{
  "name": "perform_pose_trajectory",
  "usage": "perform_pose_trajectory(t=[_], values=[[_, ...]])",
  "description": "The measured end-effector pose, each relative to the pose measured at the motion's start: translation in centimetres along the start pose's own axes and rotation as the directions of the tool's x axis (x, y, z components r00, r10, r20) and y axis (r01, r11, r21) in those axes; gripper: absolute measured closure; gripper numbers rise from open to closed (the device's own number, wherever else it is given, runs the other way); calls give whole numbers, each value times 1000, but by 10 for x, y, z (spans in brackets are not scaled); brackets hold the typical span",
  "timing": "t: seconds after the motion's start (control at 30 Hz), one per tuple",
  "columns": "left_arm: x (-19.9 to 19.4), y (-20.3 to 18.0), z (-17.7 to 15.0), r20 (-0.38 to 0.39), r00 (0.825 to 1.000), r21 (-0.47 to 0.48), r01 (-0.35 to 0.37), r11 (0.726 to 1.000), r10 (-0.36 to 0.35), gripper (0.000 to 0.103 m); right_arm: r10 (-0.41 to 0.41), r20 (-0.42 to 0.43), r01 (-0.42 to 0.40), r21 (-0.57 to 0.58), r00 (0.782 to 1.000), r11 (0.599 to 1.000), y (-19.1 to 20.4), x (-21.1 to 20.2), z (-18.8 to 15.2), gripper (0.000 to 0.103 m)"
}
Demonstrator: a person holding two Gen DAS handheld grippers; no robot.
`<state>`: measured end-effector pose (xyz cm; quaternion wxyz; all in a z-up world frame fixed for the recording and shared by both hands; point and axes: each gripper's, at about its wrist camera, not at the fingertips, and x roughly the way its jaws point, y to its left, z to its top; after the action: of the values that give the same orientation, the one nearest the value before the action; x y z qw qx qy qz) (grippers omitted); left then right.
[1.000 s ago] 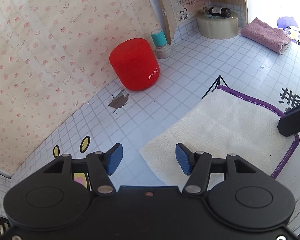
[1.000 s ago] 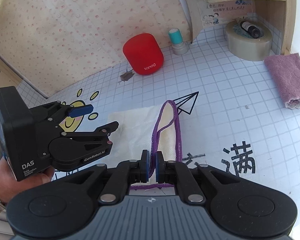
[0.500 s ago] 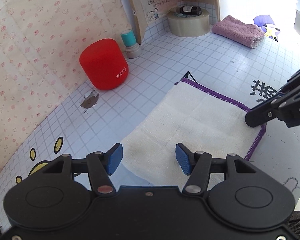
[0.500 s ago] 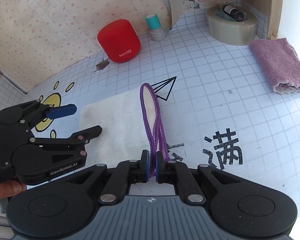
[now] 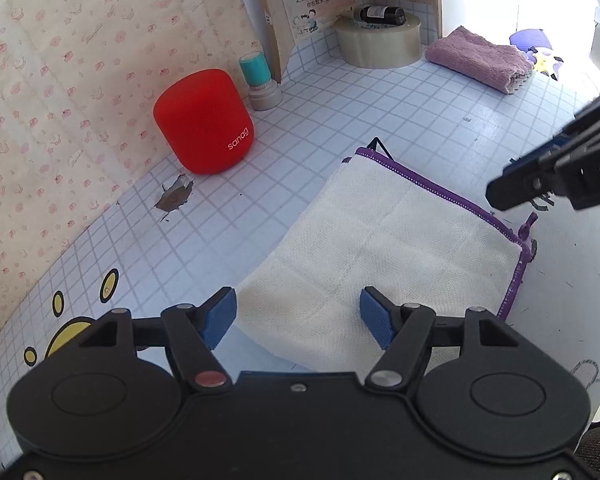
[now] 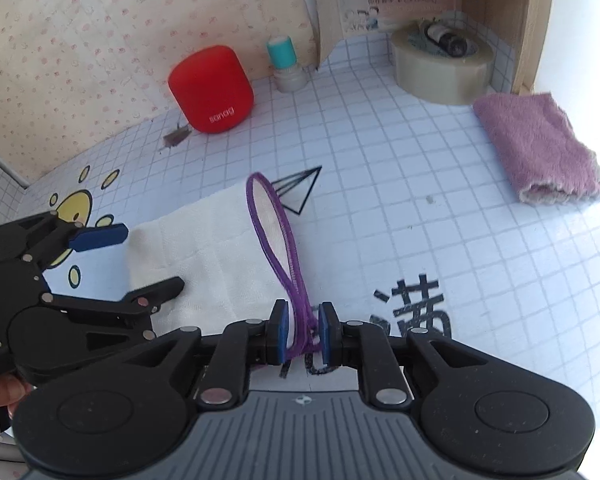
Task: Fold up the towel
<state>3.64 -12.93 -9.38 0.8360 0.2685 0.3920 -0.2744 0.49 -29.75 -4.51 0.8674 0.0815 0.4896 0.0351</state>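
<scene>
A white towel with a purple hem lies folded on the gridded table. My left gripper hangs over the towel's near left corner. Its jaws are opening, and its blue pads stand wide apart without pressing the cloth. In the right wrist view it straddles the towel's left edge. My right gripper is at the towel's right end. Its jaws are also opening, with the looped purple hem loose between the parted pads. It also shows at the right in the left wrist view.
A red speaker and a teal-capped stamp stand by the floral wall. A tape roll with a dark bottle on it sits under a wooden shelf. A folded purple cloth lies at the far right. The table covering has a torn spot.
The right gripper brought the raised purple hem down onto the towel, the hem's loop narrowed, and its shut pads have parted. The left gripper's jaws have widened a little.
</scene>
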Motion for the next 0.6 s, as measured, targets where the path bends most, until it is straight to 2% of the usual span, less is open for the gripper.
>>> perform_pose_trajectory(t=[0.23,0.47,0.6], values=[[-10,-2,4,12,1000,-14,-10,1000,10,33,98,23,-95,-100,995,990,19,21,30,88],[-20,-17,5,14,1000,-6,18,1000,-18,33,104,11,-102,-117,994,988,17,43,47,88],[-21,-29,4,2,999,-5,34,999,-34,33,137,-31,-140,-110,990,984,12,57,55,88]])
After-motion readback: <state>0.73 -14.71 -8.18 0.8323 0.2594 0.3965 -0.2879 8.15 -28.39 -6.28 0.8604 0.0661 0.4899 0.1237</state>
